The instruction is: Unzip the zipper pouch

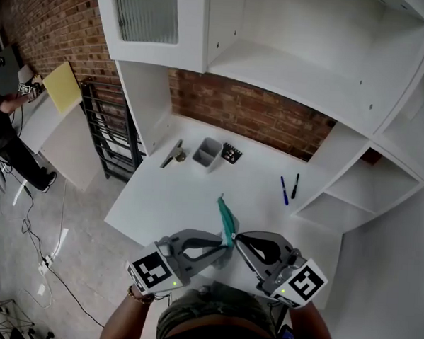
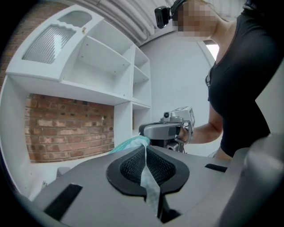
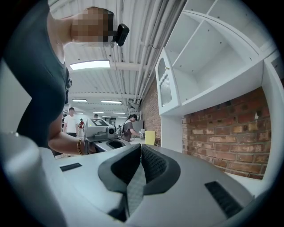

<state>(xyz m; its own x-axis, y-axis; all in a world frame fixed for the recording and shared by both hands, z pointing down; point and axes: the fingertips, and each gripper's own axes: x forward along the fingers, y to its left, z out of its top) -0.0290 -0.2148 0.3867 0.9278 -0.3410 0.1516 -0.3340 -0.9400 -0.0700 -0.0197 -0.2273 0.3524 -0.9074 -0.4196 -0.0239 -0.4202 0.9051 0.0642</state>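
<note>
we've got the teal zipper pouch (image 1: 227,217) up in the air over the near part of the white table (image 1: 175,199). it's held btwn both claws, standing roughly upright w/ its top corner poking up and away from us.

the left gripper (image 1: 224,246) comes in from the left, jaws closed tight on the pouch's lower part. in the left gripper view the pale teal cloth runs down the seam btwn the two black pads and bunches up past the tips.

the right gripper (image 1: 238,239) comes in from the right, tip to tip w/ the left one, nearly touching. its jaws are closed too. in the right gripper view a thin grey-looking strip sits pinched low btwn the pads; we can't tell if that's the zip pull or just the pouch edge. we also can't see whether the zip is open at all.

further back on the table there's a grey bin (image 1: 207,153), w/ a small black item (image 1: 231,153) just right of it and a tool (image 1: 173,154) to its left. two pens (image 1: 284,191) lie well apart to the right, near the shelf unit (image 1: 353,183). a brick wall (image 1: 257,112) runs behind.
</note>
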